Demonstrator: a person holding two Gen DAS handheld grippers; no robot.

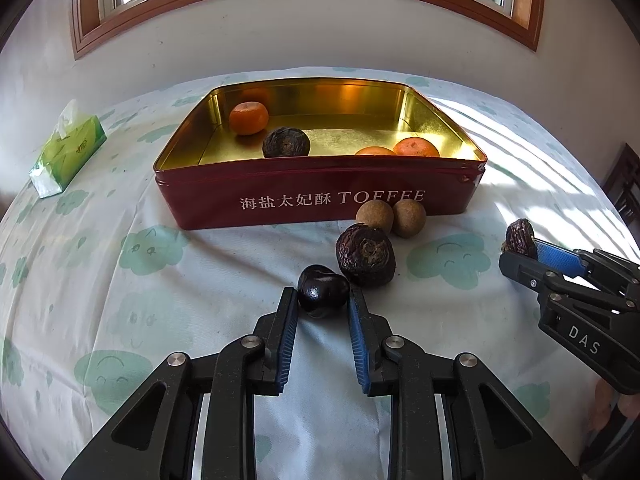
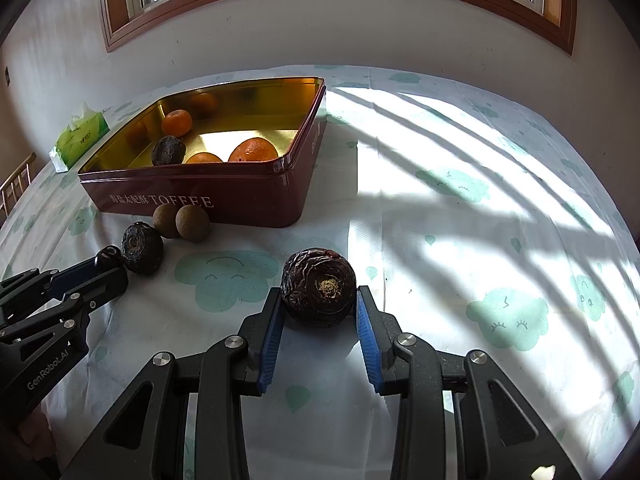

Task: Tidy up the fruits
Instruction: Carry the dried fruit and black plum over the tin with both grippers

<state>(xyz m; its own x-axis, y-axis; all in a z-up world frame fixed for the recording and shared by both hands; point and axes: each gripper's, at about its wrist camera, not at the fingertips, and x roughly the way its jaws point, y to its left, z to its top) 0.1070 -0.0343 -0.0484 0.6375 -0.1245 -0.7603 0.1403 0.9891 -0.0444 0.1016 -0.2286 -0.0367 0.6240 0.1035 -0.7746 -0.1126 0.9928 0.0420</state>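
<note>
My left gripper (image 1: 323, 297) is shut on a small glossy dark fruit (image 1: 320, 290) that rests on the cloth. Just beyond it lie a wrinkled dark fruit (image 1: 366, 256) and two tan round fruits (image 1: 375, 216). My right gripper (image 2: 319, 295) is shut on another wrinkled dark fruit (image 2: 318, 286), to the right on the cloth. A red toffee tin (image 1: 320, 196) with a gold inside stands open behind them. It holds three tangerines (image 1: 248, 118) and one wrinkled dark fruit (image 1: 286, 143).
A green tissue pack (image 1: 68, 148) lies left of the tin. The table wears a white cloth with green cloud prints (image 2: 460, 184), sunlit on the right. A wall with a wooden window frame is behind. Chair backs show at both sides.
</note>
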